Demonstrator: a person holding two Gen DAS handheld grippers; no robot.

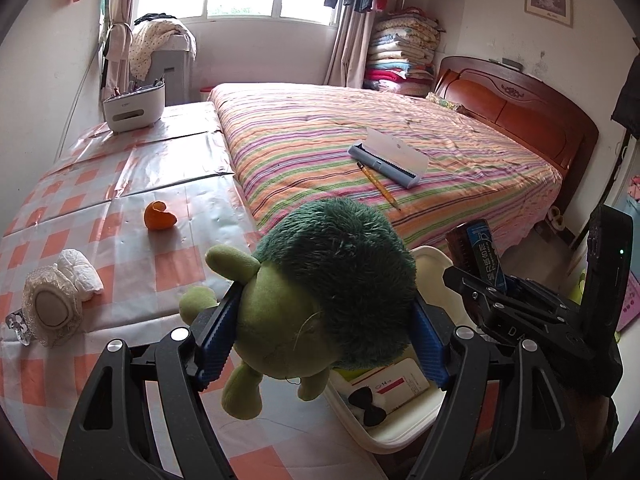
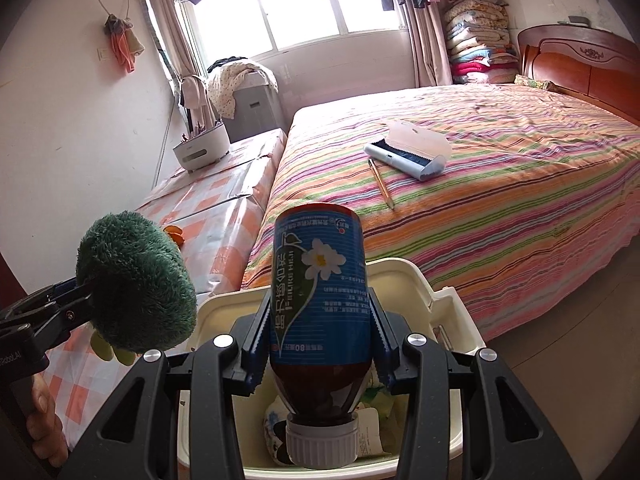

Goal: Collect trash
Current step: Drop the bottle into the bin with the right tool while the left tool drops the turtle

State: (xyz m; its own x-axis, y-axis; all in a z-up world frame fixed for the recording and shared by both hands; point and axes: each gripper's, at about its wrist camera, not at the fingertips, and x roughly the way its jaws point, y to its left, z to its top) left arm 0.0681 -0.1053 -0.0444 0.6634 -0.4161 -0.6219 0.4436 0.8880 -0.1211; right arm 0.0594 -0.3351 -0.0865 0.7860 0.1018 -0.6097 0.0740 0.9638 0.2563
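Dropping both items cleanly means bringing each one squarely over the cream bin (image 2: 408,276) before letting go, and the bottle is better placed for that than the toy. The right gripper (image 2: 320,340) is clamped on the brown bottle (image 2: 320,304), which hangs upside down with its grey-white ribbed cap (image 2: 321,442) pointing into the bin's open mouth; easing the jaws apart there should let it fall straight among the paper and packaging already inside. The left gripper (image 1: 320,340) has its blue pads (image 1: 214,344) pressed into the flanks of the plush turtle (image 1: 316,292), and in the left wrist view the toy sits above the near edge of the bin and the checked tablecloth (image 1: 120,216), so I would carry it further over the opening first, since soft fabric can snag on a rim. The bottle is dark glass or plastic with a blue label bearing a white flower and Chinese lettering. The turtle has a shaggy dark-green shell, a smooth pale-green body and 4 stubby limbs dangling. Other likely trash lies on the tablecloth: an orange peel (image 1: 159,216) and a crumpled white tissue (image 1: 80,272).
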